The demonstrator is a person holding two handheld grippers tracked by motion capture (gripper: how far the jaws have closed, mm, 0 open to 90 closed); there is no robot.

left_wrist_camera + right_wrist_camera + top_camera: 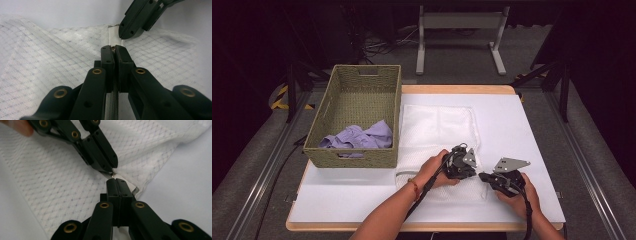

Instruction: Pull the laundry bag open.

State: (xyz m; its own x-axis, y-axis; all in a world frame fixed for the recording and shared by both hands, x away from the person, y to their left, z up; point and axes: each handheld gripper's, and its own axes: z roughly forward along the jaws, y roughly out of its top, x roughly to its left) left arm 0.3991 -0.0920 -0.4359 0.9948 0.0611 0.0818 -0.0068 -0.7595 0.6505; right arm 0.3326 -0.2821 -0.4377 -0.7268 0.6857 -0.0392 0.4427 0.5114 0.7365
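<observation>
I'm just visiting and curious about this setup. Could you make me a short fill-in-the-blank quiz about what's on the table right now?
1. The woven basket holds a crumpled garment whose colour is ____.
2. Both grippers are shut on the zipper of a white mesh ____.
3. Seen from the high view, the basket stands to the ____ of the white mesh laundry bag.
4. The left gripper and the right gripper meet at the bag's near ____.

Missing words: purple; laundry bag; left; edge
</observation>
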